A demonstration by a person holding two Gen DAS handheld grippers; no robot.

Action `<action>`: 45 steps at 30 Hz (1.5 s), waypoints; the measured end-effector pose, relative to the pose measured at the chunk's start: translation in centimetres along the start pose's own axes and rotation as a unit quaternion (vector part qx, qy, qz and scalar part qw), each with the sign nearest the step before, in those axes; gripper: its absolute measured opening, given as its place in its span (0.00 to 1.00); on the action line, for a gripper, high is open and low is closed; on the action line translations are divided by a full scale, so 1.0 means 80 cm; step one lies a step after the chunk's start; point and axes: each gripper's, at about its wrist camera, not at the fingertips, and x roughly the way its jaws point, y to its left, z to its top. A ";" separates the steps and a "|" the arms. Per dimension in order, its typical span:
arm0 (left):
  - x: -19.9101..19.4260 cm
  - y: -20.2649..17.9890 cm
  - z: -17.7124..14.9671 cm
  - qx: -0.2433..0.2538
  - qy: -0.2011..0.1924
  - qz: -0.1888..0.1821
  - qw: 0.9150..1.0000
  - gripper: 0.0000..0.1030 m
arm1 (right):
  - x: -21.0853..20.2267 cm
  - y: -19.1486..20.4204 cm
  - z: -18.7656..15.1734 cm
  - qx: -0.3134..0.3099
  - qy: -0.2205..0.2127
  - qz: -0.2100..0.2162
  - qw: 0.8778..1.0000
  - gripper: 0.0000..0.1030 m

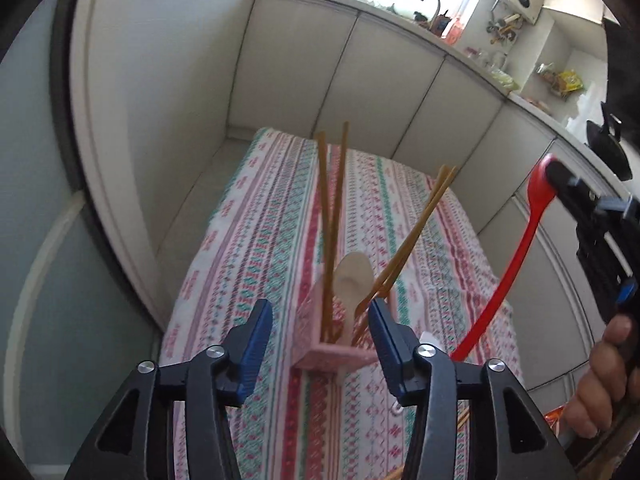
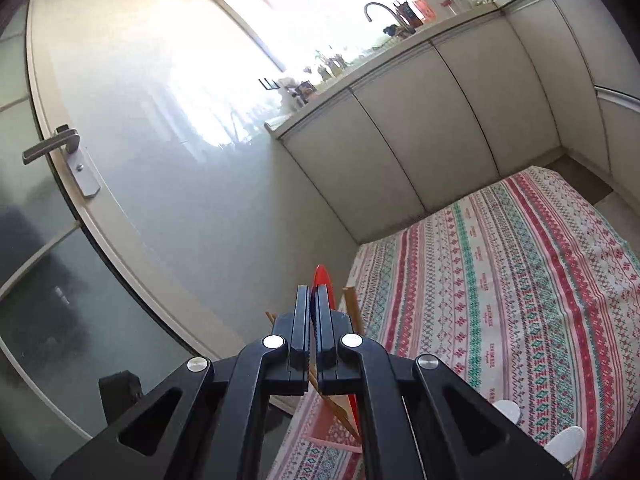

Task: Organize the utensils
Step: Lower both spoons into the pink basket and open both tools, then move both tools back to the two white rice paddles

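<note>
Showing tablecloth (image 2: 520, 280) lettering too blurred to read

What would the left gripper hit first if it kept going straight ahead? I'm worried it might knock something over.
Probably the pink holder standing on the tablecloth, with its chopsticks and pale spoon. It sits right between the open left gripper fingers, though depth is hard to judge.

Daylight floods in from a blown-out bright window (image 2: 304, 12), throwing white glare across the glossy pale wall panel (image 2: 192, 120). Fisheye distortion curves straight edges, corners darken, and details look slightly soft.
</note>
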 end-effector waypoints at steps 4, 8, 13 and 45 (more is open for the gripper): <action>-0.002 0.017 -0.012 -0.004 0.041 0.041 0.998 0.58 | 0.031 0.010 -0.003 -0.002 -0.013 0.010 1.000 0.01; 0.003 0.029 -0.014 -0.004 0.061 0.055 0.997 0.58 | 0.058 0.012 -0.014 -0.023 -0.026 0.001 0.999 0.01; 0.016 0.036 -0.010 -0.007 0.078 0.060 0.995 0.58 | 0.085 0.007 -0.035 -0.046 -0.034 -0.001 0.998 0.01; 0.009 -0.009 -0.039 0.037 0.123 0.073 0.989 0.81 | -0.062 -0.071 -0.044 -0.045 0.166 -0.182 0.968 0.55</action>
